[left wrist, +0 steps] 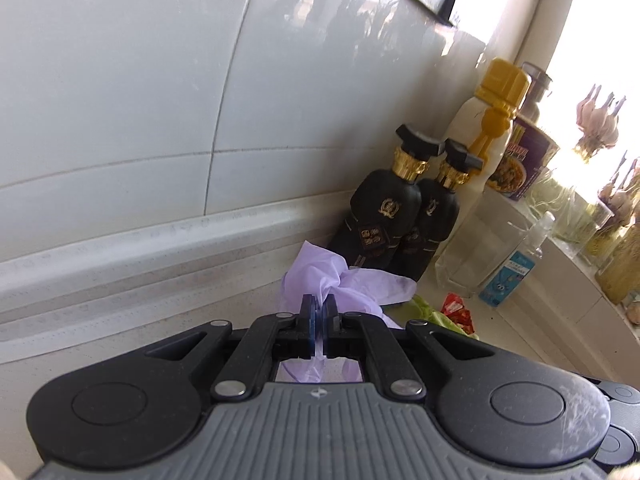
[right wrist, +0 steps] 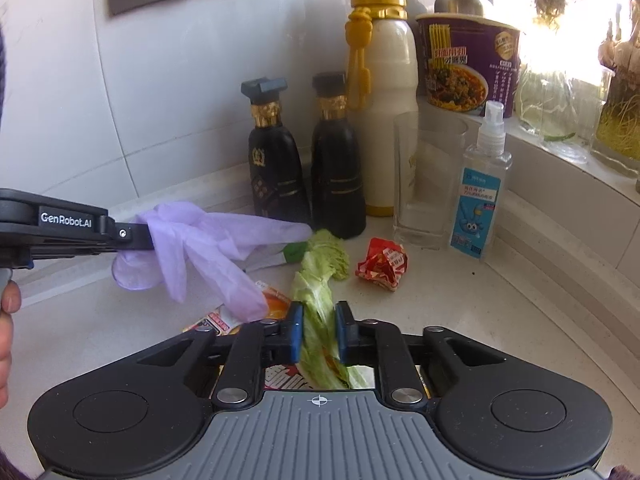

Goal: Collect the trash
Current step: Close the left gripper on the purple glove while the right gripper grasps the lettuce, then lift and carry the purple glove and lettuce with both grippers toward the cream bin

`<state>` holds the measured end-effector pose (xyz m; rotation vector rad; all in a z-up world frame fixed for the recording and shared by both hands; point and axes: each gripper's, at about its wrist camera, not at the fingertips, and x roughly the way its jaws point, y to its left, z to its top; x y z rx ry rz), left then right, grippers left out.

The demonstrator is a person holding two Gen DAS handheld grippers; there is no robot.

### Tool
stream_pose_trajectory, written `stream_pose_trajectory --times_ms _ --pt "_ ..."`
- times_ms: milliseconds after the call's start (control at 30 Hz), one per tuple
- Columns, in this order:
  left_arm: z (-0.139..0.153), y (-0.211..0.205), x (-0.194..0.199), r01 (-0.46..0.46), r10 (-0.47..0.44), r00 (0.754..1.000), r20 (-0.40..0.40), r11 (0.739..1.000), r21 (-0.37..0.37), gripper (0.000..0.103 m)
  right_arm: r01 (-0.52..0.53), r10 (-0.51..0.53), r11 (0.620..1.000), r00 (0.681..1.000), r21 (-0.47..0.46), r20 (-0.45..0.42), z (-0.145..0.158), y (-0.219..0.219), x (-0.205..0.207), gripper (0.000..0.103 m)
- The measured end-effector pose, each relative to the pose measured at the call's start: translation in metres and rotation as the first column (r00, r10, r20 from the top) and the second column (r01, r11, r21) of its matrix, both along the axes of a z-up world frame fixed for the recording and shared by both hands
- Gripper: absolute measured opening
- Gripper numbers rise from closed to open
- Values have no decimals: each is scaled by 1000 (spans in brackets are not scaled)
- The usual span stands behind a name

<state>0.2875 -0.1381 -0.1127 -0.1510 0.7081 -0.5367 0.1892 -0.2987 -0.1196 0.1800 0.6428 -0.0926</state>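
Both grippers grip trash over the worktop (right wrist: 460, 304).
My left gripper (left wrist: 319, 312) pinches the purple glove (left wrist: 352, 280); my right gripper (right wrist: 318, 332) clamps the lettuce leaf (right wrist: 320, 280) between its pads.

White tiled wall (left wrist: 120, 80) (glossy), pale countertop (right wrist: 500, 320), glaring window (left wrist: 600, 40).
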Motion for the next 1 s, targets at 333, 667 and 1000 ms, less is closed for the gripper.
stream_pose_trajectory --times_ms 333,667,1000 --pt "29 10 -15 17 -17 999 30 1000 -9 2 3 0 1000 997 -30 73 38 2 -17 9" --pt "59 29 -42 32 -32 998 48 999 -6 2 1 7 998 991 -60 131 77 19 -38 9" --pt "76 53 -75 32 -33 999 22 998 46 2 -28 35 998 988 -48 152 102 47 -68 9"
